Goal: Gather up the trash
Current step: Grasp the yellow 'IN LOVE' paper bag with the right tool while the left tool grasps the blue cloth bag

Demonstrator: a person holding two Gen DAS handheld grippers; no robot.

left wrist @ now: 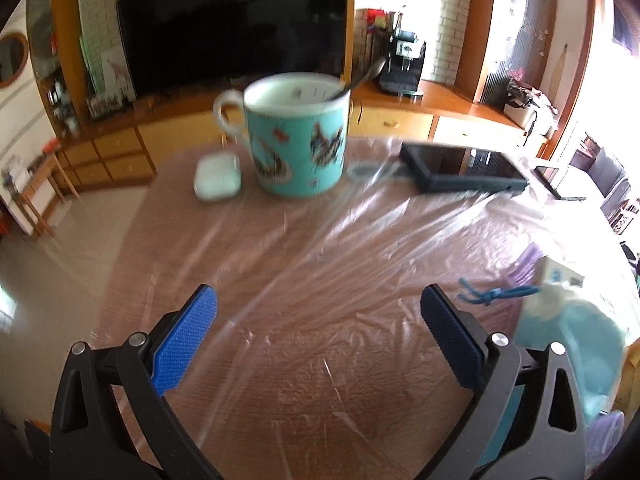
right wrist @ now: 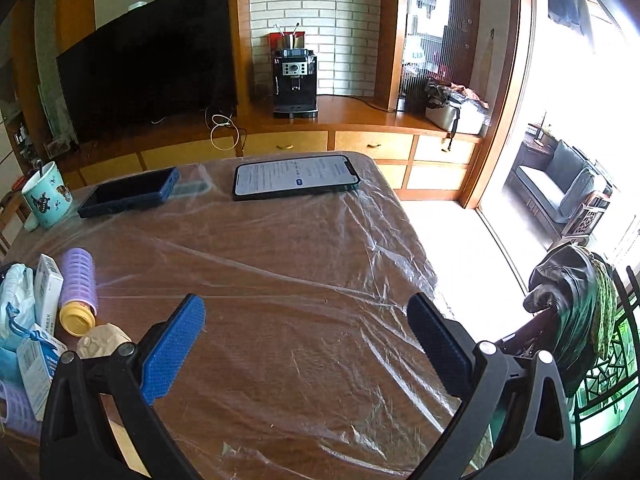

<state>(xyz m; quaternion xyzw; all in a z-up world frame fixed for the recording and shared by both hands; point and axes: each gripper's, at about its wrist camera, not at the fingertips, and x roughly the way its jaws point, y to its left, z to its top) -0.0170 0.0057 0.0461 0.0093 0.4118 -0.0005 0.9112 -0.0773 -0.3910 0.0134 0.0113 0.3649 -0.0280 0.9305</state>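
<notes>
A pile of trash lies at the left of the right wrist view: a crumpled beige tissue, a purple roller with a yellow cap, two small white boxes and a light-blue plastic bag with a blue drawstring. My right gripper is open and empty over the table, just right of the tissue. In the left wrist view the same bag and its drawstring sit beside the right finger. My left gripper is open over bare plastic sheeting, holding nothing.
The wooden table is covered in clear plastic film. A teal mug with a spoon, a white earbud case, a dark phone and a lit phone lie at the far side. A chair draped with a jacket stands right.
</notes>
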